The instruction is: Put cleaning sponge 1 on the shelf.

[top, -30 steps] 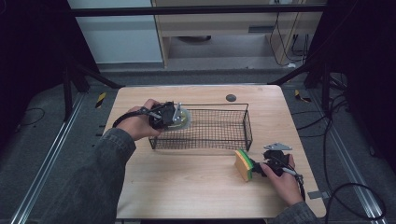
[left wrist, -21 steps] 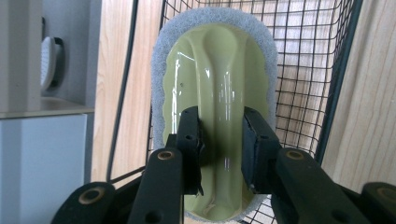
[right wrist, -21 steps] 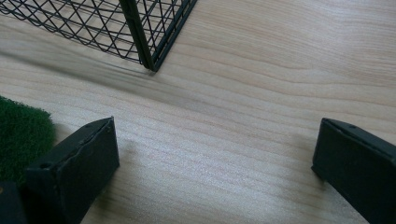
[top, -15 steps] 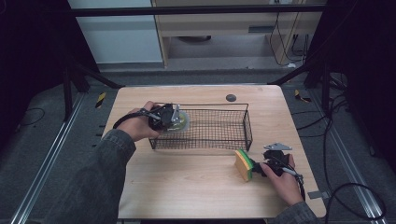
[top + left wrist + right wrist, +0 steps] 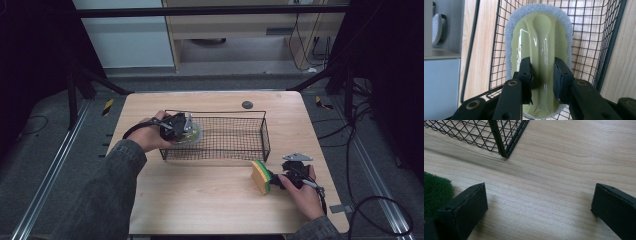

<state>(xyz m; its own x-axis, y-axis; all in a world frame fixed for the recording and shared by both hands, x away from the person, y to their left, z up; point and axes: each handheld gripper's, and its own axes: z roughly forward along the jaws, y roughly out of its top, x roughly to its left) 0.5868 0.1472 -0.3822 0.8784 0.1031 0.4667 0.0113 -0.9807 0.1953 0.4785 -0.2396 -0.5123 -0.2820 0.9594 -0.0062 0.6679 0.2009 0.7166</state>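
step: left gripper (image 5: 541, 82) jaws clamp the green scrubber's (image 5: 539, 45) handle ridge, wire basket (image 5: 235, 137) just beyond | right gripper (image 5: 539, 207) jaws gape, empty, sponge (image 5: 261, 177) beside left jaw | next: likely lower, release into basket

Lab recording bay, wooden table (image 5: 210, 200), black frame posts, floor rails, trailing cables (image 5: 370, 210)
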